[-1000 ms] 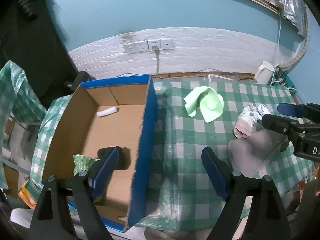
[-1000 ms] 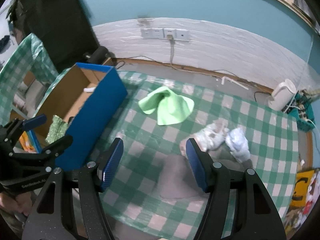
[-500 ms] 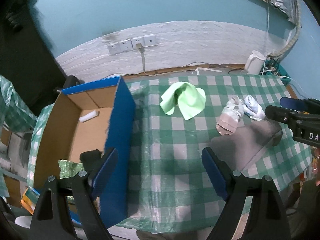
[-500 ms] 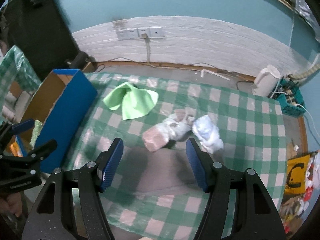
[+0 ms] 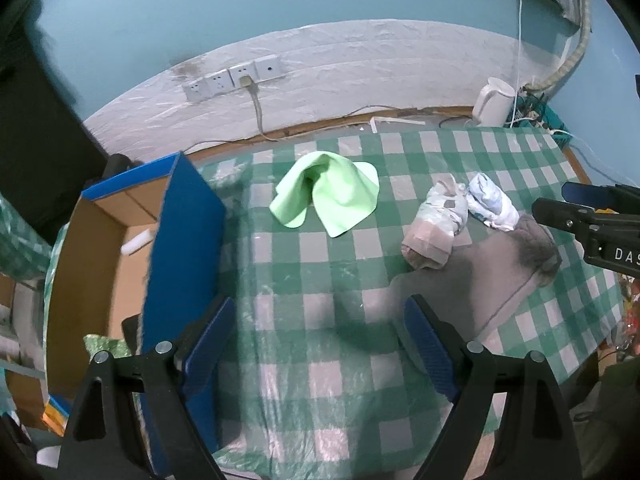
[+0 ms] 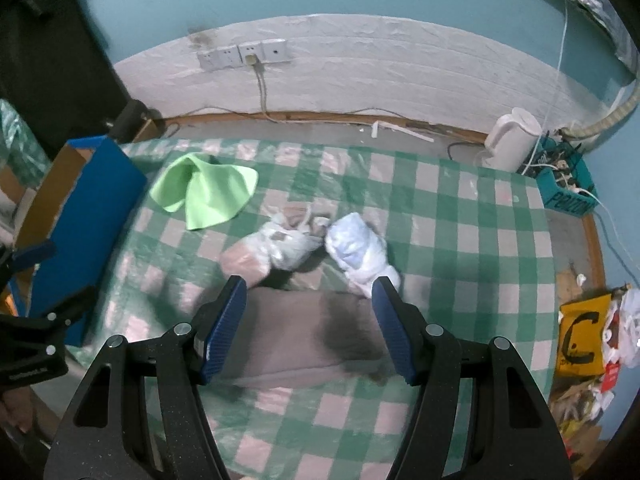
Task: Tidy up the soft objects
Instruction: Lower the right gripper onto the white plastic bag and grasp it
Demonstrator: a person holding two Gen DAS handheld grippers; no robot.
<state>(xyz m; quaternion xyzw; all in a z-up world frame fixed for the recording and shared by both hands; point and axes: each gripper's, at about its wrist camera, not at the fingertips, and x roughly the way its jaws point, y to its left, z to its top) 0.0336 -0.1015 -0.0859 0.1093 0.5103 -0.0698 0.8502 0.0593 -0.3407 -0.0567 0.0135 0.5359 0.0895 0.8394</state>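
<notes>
Soft objects sat scattered on the counter, which had a green-and-white checked plastic cover: a light green cloth crumpled toward the far side, a clear-bagged pinkish bundle near the middle, a white-and-blue bagged bundle touching it on the right, and a flat grey cloth spread at the near right edge. Blue cardboard box stood at the counter's left end, top open, with a small white roll and a green patterned item inside. Left gripper hovered over bare counter just right of the box wall, fingers wide apart, nothing between them. Right gripper hung over the grey cloth, fingers apart, not clamped on anything; whether the tips touched the cloth, couldn't tell. Both bagged bundles lay just past its fingertips. White kettle sat on the floor by the far wall.
</notes>
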